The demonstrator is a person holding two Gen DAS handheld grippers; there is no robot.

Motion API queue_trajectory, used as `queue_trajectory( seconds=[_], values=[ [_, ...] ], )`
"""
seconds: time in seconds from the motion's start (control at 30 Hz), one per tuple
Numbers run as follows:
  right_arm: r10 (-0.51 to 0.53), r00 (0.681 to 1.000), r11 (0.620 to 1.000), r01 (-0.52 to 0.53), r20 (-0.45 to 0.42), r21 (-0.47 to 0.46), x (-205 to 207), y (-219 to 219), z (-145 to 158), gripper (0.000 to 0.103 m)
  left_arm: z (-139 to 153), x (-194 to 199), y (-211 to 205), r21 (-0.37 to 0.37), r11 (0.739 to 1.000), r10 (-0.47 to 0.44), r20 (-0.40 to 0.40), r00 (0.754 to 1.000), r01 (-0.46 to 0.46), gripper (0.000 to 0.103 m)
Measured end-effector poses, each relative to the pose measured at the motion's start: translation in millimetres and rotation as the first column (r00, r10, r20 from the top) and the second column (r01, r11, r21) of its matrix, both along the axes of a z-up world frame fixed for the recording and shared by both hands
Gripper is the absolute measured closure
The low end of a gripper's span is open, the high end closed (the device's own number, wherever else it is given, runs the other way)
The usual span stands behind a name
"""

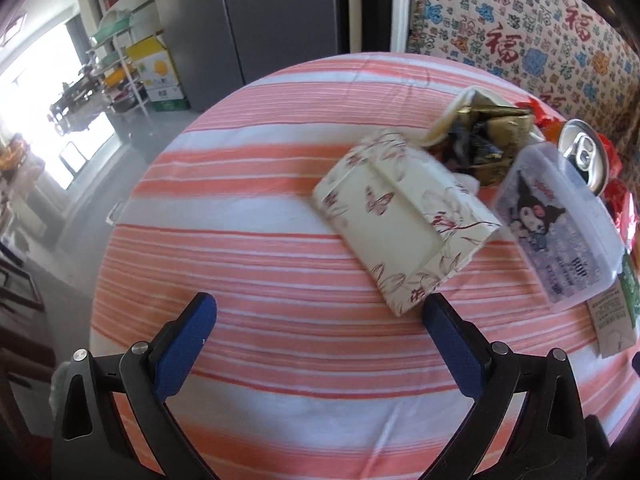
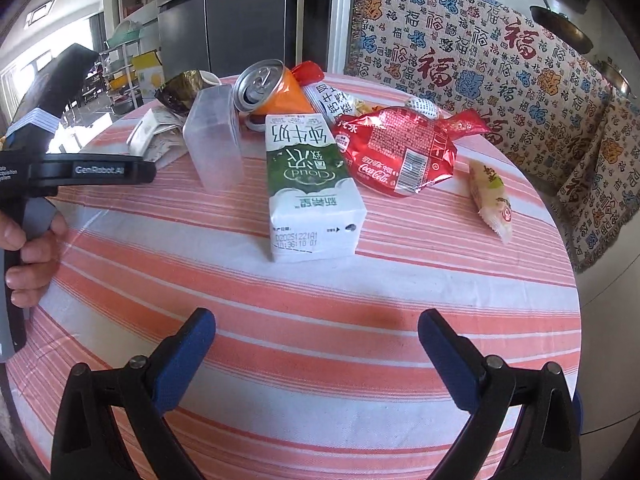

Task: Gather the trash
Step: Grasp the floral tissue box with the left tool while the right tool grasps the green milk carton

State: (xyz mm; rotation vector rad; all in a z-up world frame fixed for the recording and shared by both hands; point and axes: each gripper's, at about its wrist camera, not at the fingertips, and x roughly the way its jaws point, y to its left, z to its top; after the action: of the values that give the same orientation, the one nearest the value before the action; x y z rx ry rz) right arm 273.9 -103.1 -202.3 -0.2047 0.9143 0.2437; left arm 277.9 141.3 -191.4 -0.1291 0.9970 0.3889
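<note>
Trash lies on a round table with a pink striped cloth. In the left wrist view my left gripper is open and empty, just short of a cream floral tissue pack. Behind the pack are a crumpled gold and black wrapper, a clear plastic box with a cartoon sticker and a drink can. In the right wrist view my right gripper is open and empty, short of a green and white milk carton. A red Coca-Cola wrapper, a small snack packet, the can and the clear box lie around the carton.
A sofa with a patterned throw stands behind the table to the right. A grey fridge and a shelf rack with boxes stand at the back left. The left hand-held gripper body shows at the left in the right wrist view.
</note>
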Motion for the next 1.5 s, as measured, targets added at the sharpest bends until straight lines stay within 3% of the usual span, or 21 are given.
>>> queue_trajectory(
  seconds=[0.17,0.33,0.43,0.67,0.8,0.97,1.1,1.23,1.37,1.5],
  values=[
    [-0.004,1.0,1.0,0.004,-0.027,0.024,2,-2,-1,0.0,2,-21,40,-0.014,0.997,0.071,-0.042,0.997,-0.071,0.001],
    [0.025,0.998,0.999,-0.023,-0.05,0.048,11,-4,1,0.0,10,-12,8,-0.133,0.985,-0.104,0.044,0.994,0.109,0.001],
    [0.069,0.996,0.997,-0.067,-0.055,0.044,19,3,-1,0.0,15,11,-19,-0.121,0.98,-0.149,0.073,0.986,0.157,0.001],
    [0.075,0.996,0.996,-0.073,-0.041,0.042,30,12,-4,0.0,5,65,-31,-0.065,0.992,-0.105,0.054,0.993,0.108,0.0],
    [0.072,0.997,0.996,-0.07,-0.041,0.046,30,12,-4,0.0,3,51,-18,-0.11,0.987,-0.115,0.038,0.993,0.119,0.0],
    [0.08,0.996,0.996,-0.078,-0.04,0.047,31,12,-4,0.0,5,6,21,-0.069,0.993,-0.1,-0.018,0.995,0.098,0.001],
    [0.078,0.996,0.996,-0.076,-0.038,0.045,30,14,-5,0.0,12,0,19,-0.125,0.976,-0.175,0.059,0.983,0.181,0.001],
    [0.082,0.996,0.995,-0.08,-0.045,0.054,28,14,-6,0.0,9,27,3,-0.1,0.947,-0.302,0.062,0.951,0.307,0.001],
    [0.102,0.992,0.985,-0.091,-0.07,0.146,38,7,8,0.0,3,46,-4,-0.022,0.936,-0.35,0.051,0.935,0.351,0.001],
    [0.106,0.987,0.988,-0.09,-0.123,0.126,69,18,16,0.001,5,52,-9,0.027,0.928,-0.372,0.067,0.926,0.371,0.004]
  ],
)
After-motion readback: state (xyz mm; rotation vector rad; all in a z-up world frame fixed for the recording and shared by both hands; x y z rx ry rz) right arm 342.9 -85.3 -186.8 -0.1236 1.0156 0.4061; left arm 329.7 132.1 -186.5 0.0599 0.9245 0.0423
